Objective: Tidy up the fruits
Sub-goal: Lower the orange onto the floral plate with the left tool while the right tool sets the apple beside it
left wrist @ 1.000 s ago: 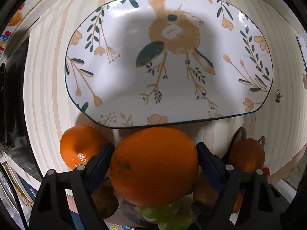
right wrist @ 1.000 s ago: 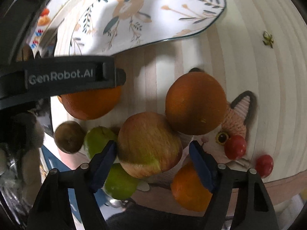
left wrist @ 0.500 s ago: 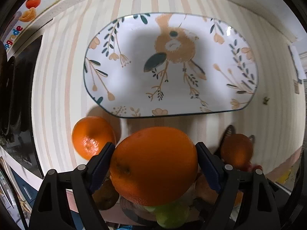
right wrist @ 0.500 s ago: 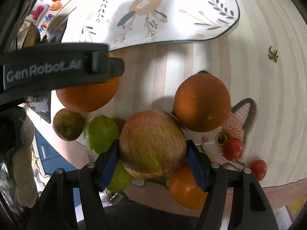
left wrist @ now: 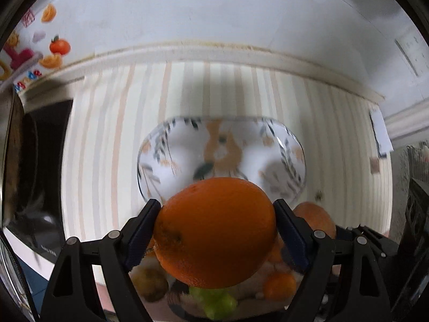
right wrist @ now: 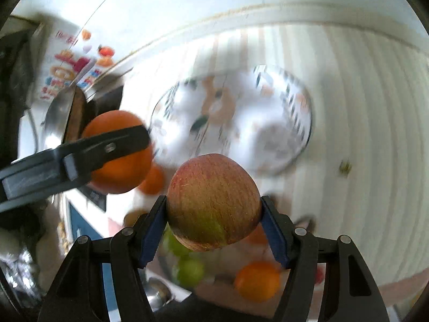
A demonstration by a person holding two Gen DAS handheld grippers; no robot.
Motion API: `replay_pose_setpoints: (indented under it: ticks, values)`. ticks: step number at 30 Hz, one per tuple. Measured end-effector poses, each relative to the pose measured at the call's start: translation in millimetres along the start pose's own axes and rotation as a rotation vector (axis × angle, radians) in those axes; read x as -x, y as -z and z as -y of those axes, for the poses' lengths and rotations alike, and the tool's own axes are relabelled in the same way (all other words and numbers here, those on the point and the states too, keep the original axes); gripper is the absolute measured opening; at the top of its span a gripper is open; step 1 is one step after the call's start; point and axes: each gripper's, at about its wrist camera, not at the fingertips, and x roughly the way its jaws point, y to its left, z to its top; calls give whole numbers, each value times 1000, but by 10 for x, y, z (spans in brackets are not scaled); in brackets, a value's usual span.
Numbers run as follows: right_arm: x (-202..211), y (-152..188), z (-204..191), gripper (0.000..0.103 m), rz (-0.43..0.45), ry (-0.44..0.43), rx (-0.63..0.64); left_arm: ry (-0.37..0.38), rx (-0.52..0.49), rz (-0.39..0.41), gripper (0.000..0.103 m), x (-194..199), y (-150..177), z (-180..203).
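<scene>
Each gripper is carrying a fruit, so this looks like the carry step of sorting: fruit lifted clear of the pile and headed for the plate.

The left gripper [left wrist: 215, 230] is clamped on a big orange [left wrist: 215, 232], one blue pad [left wrist: 140, 233] on either flank; the peel is pebbled and glossy, with a dark scar low on its left. The right gripper [right wrist: 213, 216] pinches an apple [right wrist: 213, 201], round, streaked red over yellow-green, with a dull waxy skin. Both fruits fill the space between their jaws.

Below and behind the fingers lie the rest, blurred: green fruits [right wrist: 189, 268], a small orange [right wrist: 257, 280], a brownish one [left wrist: 148, 281] and another orange [left wrist: 315, 221] off to the left gripper's right.

Ahead of both tools, past the held fruit, sits the plate [left wrist: 155, 166], oval and glazed white with a painted bird and sprigs, bare as far as I can see. It rests on a striped mat [left wrist: 107, 139] in cream and peach.

Next, I'd guess, each fruit needs lowering onto the plate and setting down apart, since both are round and will roll on the slick glaze. The jaws should part slowly.
</scene>
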Motion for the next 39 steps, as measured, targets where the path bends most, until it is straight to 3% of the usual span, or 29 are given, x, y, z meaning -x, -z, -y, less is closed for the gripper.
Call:
replay_pose_setpoints:
  ticks: [8,13,22,36,38,39]
  values:
    - [-474,-807,183,70,2,97,-16,-39,56,-91,84,-721,-496,-152]
    - [-783,-1063,260,70,-24,141,-6,-64,83,-147,84,-1056,-635,-227]
    - [-1111,-1287,236,70,-60,173,38,-70,90,-196,85,-1306,-674,-229]
    - [-1224,-1346,257,71,-108,169,24,-81,104,-232,85,-1503,-673,-188]
    - [-1223,-1349,268,79,-115,153,10,-78,112,-239,86,-1510,-713,-200]
    - [-1218,-1353,272,89,-118,144,0,-77,120,-242,86,-1511,-714,-211]
